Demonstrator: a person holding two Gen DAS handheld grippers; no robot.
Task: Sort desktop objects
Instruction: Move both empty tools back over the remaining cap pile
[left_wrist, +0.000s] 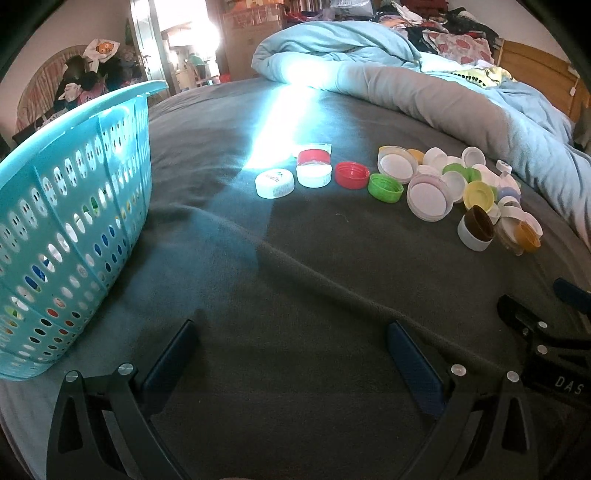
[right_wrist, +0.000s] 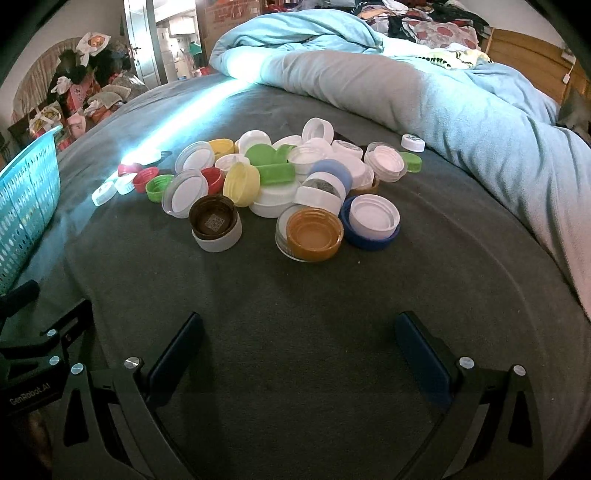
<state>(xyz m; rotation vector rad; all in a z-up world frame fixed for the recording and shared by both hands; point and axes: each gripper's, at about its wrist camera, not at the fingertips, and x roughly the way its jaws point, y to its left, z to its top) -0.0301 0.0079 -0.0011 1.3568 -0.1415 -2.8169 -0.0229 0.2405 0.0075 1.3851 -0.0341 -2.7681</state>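
Bedroom with a strip of sunlight

A dark grey bed sheet (right_wrist: 295, 295), a rumpled pale blue duvet (right_wrist: 461, 110), a wooden headboard (right_wrist: 524, 48), and an open doorway (left_wrist: 184, 48) glaring bright.

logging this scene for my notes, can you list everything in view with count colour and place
perforated plastic laundry basket: one, turquoise, left of the caps, caps visible through its holes
loose plastic bottle caps and jar lids: a few dozen, exact count unclear; white, green, red, yellow, blue, brown, orange; piled mid-bed
row of screw caps: about five, white, red, green, left edge of the pile
flat bedsheet: one, dark grey, under everything
rumpled quilt: one, light blue and grey, behind and right of the pile
wooden headboard: one, tan, far right
left gripper: open, above bare sheet
right gripper: open, short of the pile
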